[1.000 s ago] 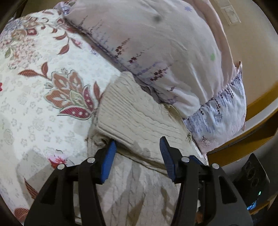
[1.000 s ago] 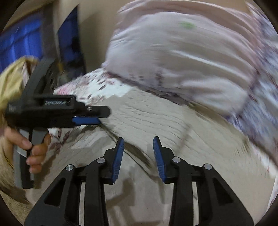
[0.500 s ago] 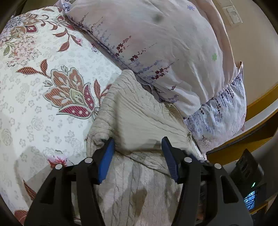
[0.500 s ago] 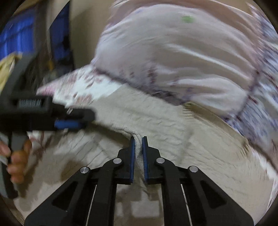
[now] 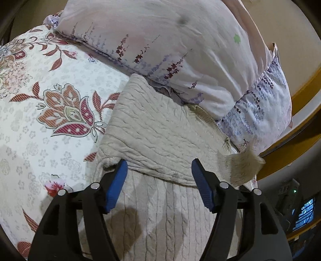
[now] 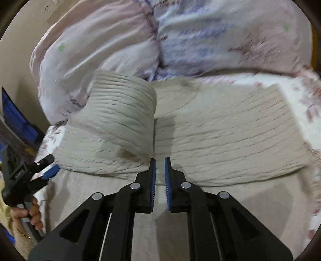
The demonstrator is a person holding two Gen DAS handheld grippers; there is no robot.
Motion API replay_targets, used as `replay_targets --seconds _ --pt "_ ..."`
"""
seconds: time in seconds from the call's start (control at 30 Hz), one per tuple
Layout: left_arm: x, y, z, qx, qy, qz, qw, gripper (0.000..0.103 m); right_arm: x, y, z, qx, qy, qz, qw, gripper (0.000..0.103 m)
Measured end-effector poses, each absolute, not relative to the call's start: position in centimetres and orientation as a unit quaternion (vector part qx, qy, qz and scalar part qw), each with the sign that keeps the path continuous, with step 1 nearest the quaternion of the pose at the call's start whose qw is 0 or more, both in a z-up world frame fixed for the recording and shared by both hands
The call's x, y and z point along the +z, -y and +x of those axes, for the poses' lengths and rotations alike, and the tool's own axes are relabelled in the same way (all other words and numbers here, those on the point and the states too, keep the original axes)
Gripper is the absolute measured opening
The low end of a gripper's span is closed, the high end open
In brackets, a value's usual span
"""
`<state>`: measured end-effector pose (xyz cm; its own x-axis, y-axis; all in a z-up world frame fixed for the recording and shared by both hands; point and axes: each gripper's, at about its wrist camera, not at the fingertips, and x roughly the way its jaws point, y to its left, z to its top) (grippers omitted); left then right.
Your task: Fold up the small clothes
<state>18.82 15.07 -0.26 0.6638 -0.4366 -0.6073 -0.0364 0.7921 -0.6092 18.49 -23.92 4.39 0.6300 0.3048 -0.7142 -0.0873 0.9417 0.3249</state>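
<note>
Crowding the sweater (image 5: 160, 124), pillows (image 5: 180, 50) face the wide left claw (image 5: 159, 180); right claw (image 6: 159, 176) narrow.

No readable text, label, brand, number or sign appears in either view. The screen (image 5: 304, 213) glowing at the lower right edge of the left wrist view is too small to make out, and the wall plate (image 6: 48, 11) at the top left corner of the right wrist view is blurred.
</note>
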Motion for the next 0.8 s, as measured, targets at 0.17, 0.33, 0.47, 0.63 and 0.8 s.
replay_targets --seconds 0.17,0.33,0.47,0.63,0.8 --pt "-0.4 -15.1 18.8 -0.117 -0.394 -0.299 0.861 0.067 6.0 25.3 19.0 0.103 -0.395 0.138 0.903 0.062" --pt "-0.4 -15.0 18.9 -0.12 -0.395 -0.297 0.861 0.068 2.4 29.8 20.7 0.067 -0.45 0.282 0.845 0.047" --pt "-0.5 -15.0 19.0 -0.123 -0.394 -0.293 0.862 0.07 1.9 32.7 20.3 0.018 -0.43 0.318 0.845 0.045" --pt "-0.4 -14.7 19.1 -0.122 -0.393 -0.285 0.866 0.073 0.6 33.1 21.4 0.036 -0.449 0.324 0.832 0.031" --pt "-0.3 -14.7 19.2 -0.125 -0.397 -0.289 0.862 0.075 0.7 31.3 22.3 0.066 -0.444 0.299 0.842 0.01"
